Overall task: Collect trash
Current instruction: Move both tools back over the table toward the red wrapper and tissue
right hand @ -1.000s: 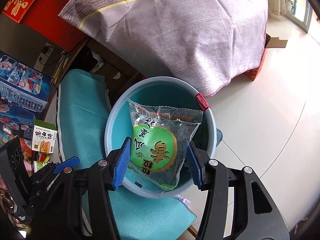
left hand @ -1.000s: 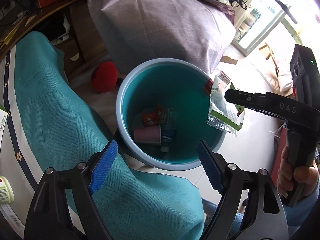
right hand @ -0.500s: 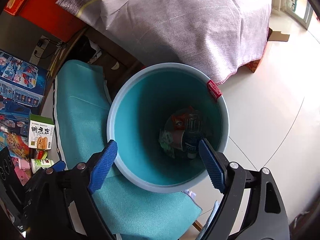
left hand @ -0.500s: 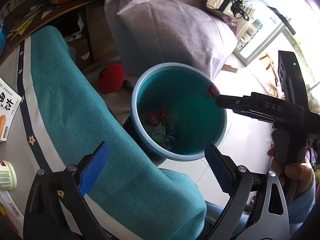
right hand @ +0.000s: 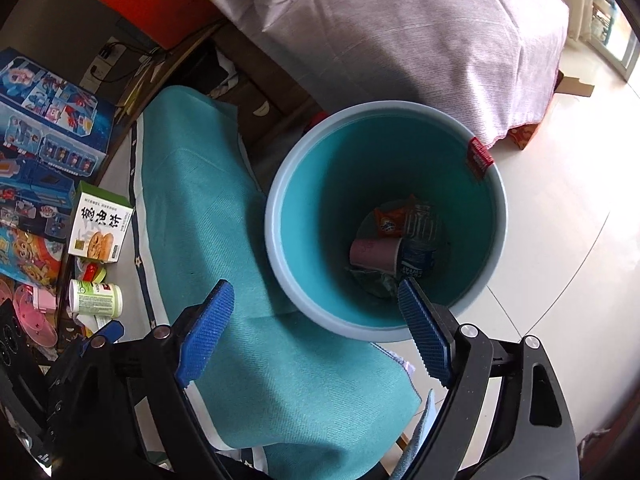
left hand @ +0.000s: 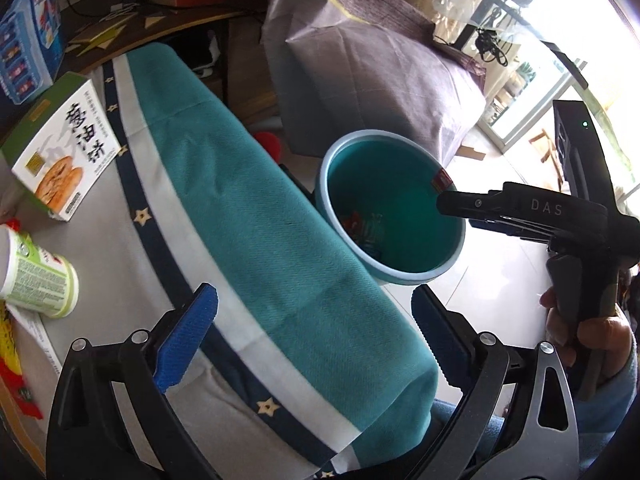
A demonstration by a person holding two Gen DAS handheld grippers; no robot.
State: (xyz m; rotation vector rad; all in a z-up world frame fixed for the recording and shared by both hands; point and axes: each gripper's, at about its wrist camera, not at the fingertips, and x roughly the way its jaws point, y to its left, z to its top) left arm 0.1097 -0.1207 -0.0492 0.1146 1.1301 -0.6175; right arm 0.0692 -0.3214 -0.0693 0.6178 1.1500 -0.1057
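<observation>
Pale glossy floor tiles (right hand: 560, 220) are carrying a round teal plastic bin with a light-blue rim (right hand: 276, 240), sitting just beside the desk edge draped in a teal woven cloth with white and navy star border (left hand: 256, 208). Behind the bin a grey-lilac fabric cover (right hand: 400, 32) is hanging over bulky furniture. Trash is lying at the bin bottom: a pink paper cup (right hand: 374, 254) on its side, an orange snack wrapper (right hand: 390, 218), a clear plastic bottle with a blue label (right hand: 420, 240) and a crumpled green wrapper (right hand: 372, 280). On the desk, a green-and-white biscuit box (left hand: 60, 152) is standing near a white-and-green cylindrical tub (left hand: 36, 280) lying on its side.

Left tool (left hand: 316, 336) is hanging over the cloth, jaws spread wide, having just been opening, nothing between the blue pads. Right tool (right hand: 316, 336) is hovering above the bin rim, jaws also wide apart, having just been opening, gripping nothing. A hand (left hand: 588, 332) is gripping the right tool's handle.
</observation>
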